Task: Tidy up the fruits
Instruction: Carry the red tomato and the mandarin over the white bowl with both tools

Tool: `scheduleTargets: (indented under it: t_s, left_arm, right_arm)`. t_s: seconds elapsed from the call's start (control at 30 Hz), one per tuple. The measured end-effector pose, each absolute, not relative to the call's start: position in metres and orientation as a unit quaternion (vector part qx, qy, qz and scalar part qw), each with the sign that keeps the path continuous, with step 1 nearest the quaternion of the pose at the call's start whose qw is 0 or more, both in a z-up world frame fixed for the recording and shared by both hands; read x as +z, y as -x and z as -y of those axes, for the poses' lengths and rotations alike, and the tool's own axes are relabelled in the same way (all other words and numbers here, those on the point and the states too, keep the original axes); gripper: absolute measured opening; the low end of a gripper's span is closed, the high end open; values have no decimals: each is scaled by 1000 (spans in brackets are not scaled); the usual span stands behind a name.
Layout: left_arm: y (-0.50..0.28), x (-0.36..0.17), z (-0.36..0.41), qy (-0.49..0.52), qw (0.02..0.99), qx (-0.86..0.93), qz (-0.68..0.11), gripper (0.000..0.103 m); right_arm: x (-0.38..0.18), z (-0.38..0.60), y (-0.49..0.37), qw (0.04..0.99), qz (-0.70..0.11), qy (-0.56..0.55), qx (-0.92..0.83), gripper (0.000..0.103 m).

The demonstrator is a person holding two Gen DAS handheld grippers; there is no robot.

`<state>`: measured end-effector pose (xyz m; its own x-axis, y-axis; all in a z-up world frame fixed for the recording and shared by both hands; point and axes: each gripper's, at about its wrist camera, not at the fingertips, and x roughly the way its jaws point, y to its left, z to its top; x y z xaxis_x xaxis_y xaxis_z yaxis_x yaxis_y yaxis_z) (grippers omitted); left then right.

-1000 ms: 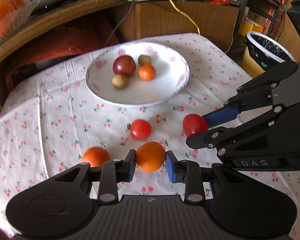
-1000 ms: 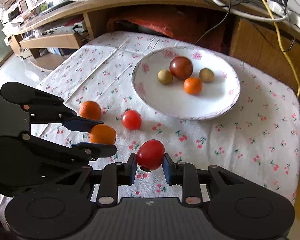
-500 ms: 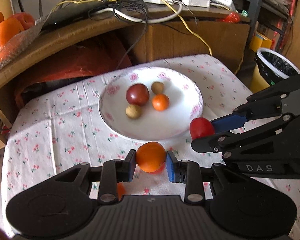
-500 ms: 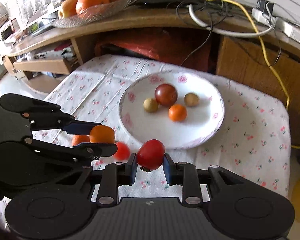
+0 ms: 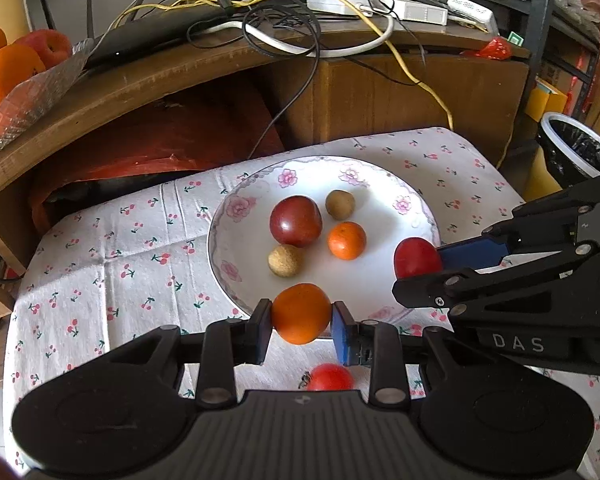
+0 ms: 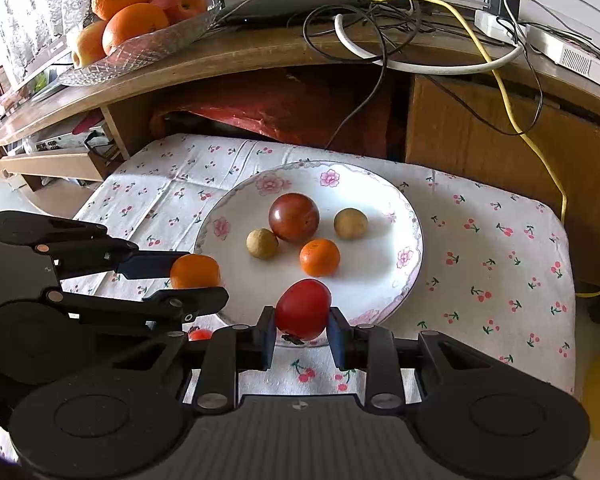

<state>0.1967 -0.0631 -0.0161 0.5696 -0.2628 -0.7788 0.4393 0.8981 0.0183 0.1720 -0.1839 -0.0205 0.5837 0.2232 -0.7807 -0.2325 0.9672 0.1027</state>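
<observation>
My left gripper (image 5: 302, 314) is shut on an orange (image 5: 301, 313), held in the air at the near rim of the white floral plate (image 5: 380, 184). My right gripper (image 6: 302, 326) is shut on a red tomato (image 6: 303, 309) over the plate's (image 6: 380, 280) near edge. Each gripper shows in the other's view, the right (image 5: 416, 268) with its tomato (image 5: 415, 258), the left (image 6: 198, 280) with its orange (image 6: 195, 271). On the plate lie a dark red fruit (image 5: 295, 221), a small orange (image 5: 346, 240) and two small tan fruits (image 5: 285, 260) (image 5: 340, 204). Another red tomato (image 5: 329, 376) sits on the cloth below.
A cherry-print cloth (image 5: 120, 248) covers the small table. Behind it stands a wooden desk (image 5: 140, 80) with tangled cables (image 5: 300, 28) and a glass dish of oranges and apples (image 6: 140, 32). A lined bin (image 5: 572, 152) stands at the right.
Both grippers have risen and moved forward toward the plate, carrying the orange and the tomato. The loose fruits on the cloth have dropped beneath the grippers' view.
</observation>
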Motion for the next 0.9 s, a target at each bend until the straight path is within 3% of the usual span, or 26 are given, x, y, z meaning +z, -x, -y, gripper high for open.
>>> scheduleTargets:
  t_s: [0.9]
  left_arm:
    - [-214, -31, 69, -107, 879, -195, -423, 38]
  right_arm:
    - [-35, 189, -192, 889, -441, 9, 120, 26]
